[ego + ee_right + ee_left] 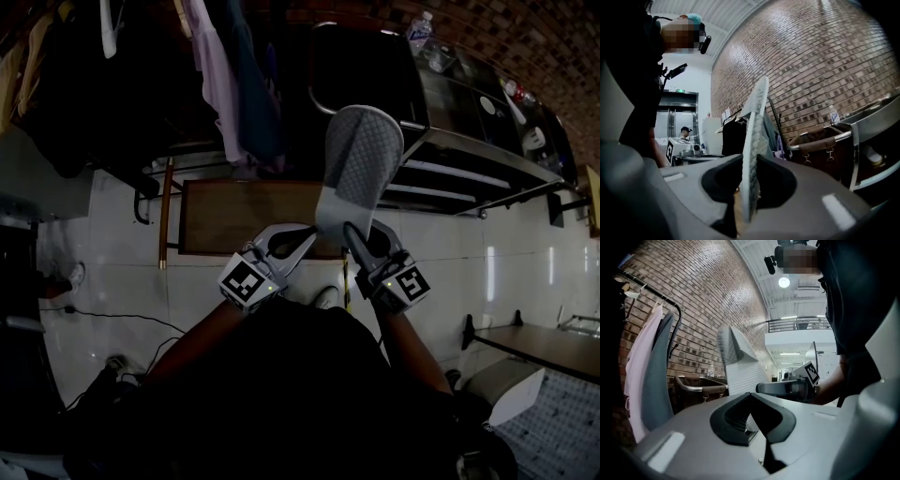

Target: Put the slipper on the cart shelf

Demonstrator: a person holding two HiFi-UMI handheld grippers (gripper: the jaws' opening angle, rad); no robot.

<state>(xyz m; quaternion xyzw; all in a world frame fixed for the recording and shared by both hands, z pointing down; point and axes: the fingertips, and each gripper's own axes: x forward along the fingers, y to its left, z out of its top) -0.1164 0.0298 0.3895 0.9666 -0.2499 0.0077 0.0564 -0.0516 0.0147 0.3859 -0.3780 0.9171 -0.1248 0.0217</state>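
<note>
A grey slipper (361, 164) stands upright in front of me, heel down and sole outward. My right gripper (349, 230) is shut on its heel. In the right gripper view the sole (754, 122) rises edge-on out of that gripper (750, 159). My left gripper (309, 236) points at the heel from the left. Its jaw tips (750, 397) look closed together, and the slipper (738, 366) shows beyond them. Whether they pinch it is hidden. The metal cart (441, 141) with its shelves (450, 173) stands beyond the slipper to the right, and it also shows in the right gripper view (876, 122).
A clothes rack with hanging garments (225, 75) stands at the back left. A brown bin with a chrome rail (248, 216) sits under the slipper. Bottles (420, 33) top the cart. A cable (112, 314) lies on the tiled floor, and a table (544, 342) is at the right.
</note>
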